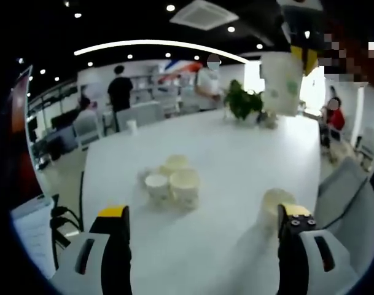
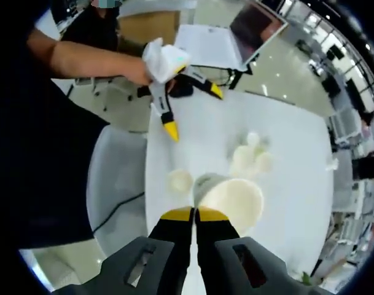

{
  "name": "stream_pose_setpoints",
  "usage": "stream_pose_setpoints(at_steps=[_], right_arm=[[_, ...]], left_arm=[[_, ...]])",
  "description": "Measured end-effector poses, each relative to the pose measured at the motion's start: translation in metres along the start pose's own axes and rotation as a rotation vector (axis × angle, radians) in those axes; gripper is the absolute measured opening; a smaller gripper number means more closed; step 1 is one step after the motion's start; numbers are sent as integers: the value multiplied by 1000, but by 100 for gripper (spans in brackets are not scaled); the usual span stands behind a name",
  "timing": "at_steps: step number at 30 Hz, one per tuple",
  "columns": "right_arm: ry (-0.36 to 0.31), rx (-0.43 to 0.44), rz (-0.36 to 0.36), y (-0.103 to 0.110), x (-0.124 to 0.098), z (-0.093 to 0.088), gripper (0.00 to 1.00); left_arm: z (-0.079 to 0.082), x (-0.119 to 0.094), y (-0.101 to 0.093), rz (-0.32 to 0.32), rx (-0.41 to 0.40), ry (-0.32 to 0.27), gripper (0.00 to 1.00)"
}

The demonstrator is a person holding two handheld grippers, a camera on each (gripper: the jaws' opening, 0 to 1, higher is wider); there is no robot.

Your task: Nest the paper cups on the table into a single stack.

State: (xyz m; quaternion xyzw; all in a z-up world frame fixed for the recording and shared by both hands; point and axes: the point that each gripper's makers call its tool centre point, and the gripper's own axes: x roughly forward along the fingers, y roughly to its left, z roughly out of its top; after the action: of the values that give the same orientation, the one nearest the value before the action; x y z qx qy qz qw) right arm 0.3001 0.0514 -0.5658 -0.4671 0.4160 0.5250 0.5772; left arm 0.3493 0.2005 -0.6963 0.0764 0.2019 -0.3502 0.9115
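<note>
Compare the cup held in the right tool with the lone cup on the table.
The held cup is pinched at its rim by the right tool, up off the table; the lone cup stands free on the white table. The held cup tilts; the lone cup sits upright. Both are pale paper cups.

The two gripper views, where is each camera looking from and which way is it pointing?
Left gripper view: low above the white table, facing along it toward a cluster of paper cups; its open left hand-held gripper rises below.
Right gripper view: high up, looking down on the table; its right hand-held gripper is shut on a held cup's rim, and the person's forearm shows.
Shared: table, cup cluster, lone cup, held cup.
</note>
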Motion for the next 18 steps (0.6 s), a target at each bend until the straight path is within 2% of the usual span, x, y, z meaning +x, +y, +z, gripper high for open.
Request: stream_pose_setpoints(at_steps=[10,14,18], right_arm=[[24,4,-23,0,11,0,0],[32,-2,-14,4,14,-1,0],[34,-2,-6,7,17,-1,0]], left_arm=[[2,-1,-1,3,-43,-11,98],[-4,-2,-4,-4,-72,14,98],[-7,-1,-6,-7,-64,25,98]])
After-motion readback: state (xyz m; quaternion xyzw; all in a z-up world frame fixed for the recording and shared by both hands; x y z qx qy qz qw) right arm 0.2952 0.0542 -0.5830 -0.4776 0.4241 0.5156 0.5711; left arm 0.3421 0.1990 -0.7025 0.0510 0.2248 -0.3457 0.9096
